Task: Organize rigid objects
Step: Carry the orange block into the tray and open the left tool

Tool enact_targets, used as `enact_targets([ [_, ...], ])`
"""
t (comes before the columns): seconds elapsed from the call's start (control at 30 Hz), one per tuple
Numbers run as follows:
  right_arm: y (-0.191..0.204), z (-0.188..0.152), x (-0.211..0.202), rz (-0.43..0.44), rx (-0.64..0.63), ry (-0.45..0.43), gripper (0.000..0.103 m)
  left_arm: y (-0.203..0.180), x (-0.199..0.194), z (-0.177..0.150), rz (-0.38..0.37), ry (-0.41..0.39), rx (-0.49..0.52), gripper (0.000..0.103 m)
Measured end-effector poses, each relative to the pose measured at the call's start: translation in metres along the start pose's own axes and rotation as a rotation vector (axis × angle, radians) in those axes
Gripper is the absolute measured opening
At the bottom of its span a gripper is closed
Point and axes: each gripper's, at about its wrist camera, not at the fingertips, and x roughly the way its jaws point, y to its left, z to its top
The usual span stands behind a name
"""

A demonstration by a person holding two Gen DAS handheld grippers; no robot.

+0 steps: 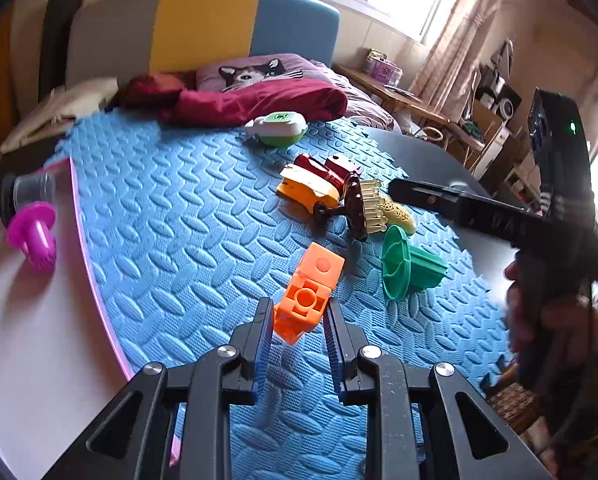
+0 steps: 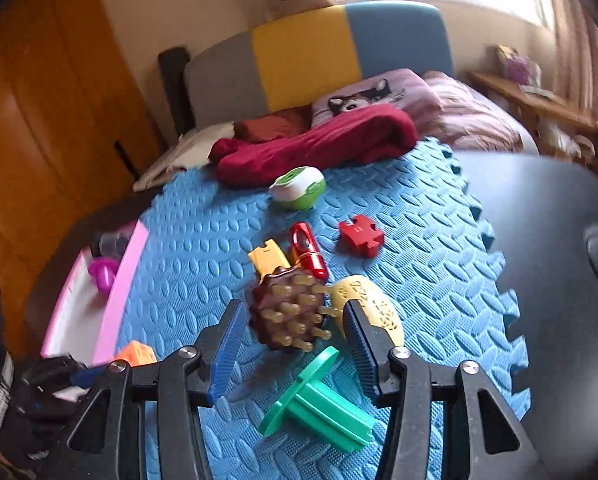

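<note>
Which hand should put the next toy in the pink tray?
Left, probably. The left hand-held gripper is already shut on the orange block, with the pink tray on its side. The right hand-held gripper is open, holding nothing.

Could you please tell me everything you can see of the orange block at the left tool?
The orange block is a bright, hard-looking plastic piece, roughly box-shaped, with a round stud set in a stepped, cross-like recess on the face towards the camera and a flat circular mark on its upper face. It sits tilted between the blue ribbed pads of the left tool, which is shut on its lower end. Below it lies the blue foam mat. The right wrist view shows only its corner.
</note>
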Motion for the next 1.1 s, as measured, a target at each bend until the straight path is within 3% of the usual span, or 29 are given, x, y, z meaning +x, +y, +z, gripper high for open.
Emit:
enact_targets([
  [0.17,0.019,0.007,0.018,-0.043,-0.113,0.045,0.063,0.007,-0.002,-0.006,0.005,0.004,-0.023,0.025],
  [0.3,0.031,0.008,0.044,-0.094,-0.204,0.095,0.063,0.011,-0.010,-0.007,0.003,-0.011,-0.032,0.026],
  [0.33,0.032,0.007,0.052,-0.109,-0.219,0.112,0.063,0.012,-0.012,-0.007,0.003,-0.016,-0.035,0.026],
  [0.4,0.033,0.003,0.058,-0.158,-0.248,0.095,0.048,0.014,-0.019,-0.007,0.003,-0.027,-0.038,0.026],
  [0.67,0.033,0.003,0.056,-0.116,-0.242,0.090,0.049,0.039,-0.051,-0.006,0.018,-0.086,-0.102,0.026],
  [0.9,0.030,0.004,0.056,-0.109,-0.220,0.093,0.049,0.094,-0.082,-0.011,0.110,-0.146,-0.232,0.026],
  [1.1,0.031,0.004,0.055,-0.113,-0.223,0.094,0.049,0.149,-0.088,-0.026,0.207,-0.140,-0.381,0.026],
])
